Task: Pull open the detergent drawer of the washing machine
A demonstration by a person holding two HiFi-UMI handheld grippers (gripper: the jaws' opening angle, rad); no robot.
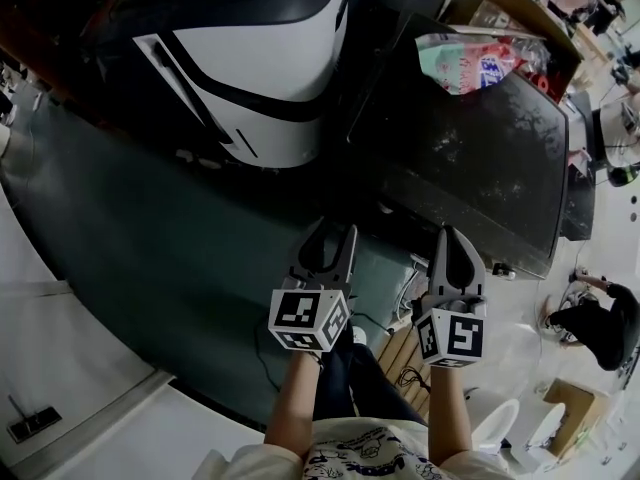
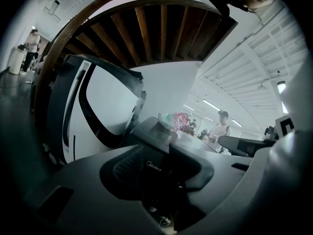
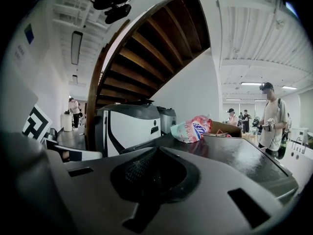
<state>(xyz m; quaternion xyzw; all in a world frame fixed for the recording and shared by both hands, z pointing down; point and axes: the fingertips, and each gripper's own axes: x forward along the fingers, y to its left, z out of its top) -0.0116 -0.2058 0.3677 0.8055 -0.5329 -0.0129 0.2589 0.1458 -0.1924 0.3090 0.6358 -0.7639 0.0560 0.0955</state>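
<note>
The dark washing machine (image 1: 470,158) stands ahead of me, and the head view shows only its glossy top. Its drawer does not show clearly in any view. My left gripper (image 1: 330,232) hovers near the machine's front left corner with its jaws apart. In the left gripper view a dark panel with a Midea logo (image 2: 154,168) shows through the gap of the left gripper (image 2: 171,182). My right gripper (image 1: 452,234) hangs over the machine's front edge with jaws together and holds nothing. In its own view the right gripper (image 3: 149,182) points across the washing machine's top (image 3: 234,153).
A pink and green detergent bag (image 1: 468,60) lies at the back of the top, beside a cardboard box (image 1: 500,3). A white and black machine (image 1: 262,68) stands to the left. Cables (image 1: 408,373) lie on the floor. A crouching person (image 1: 598,323) is at right. A wooden stair underside (image 3: 146,48) hangs overhead.
</note>
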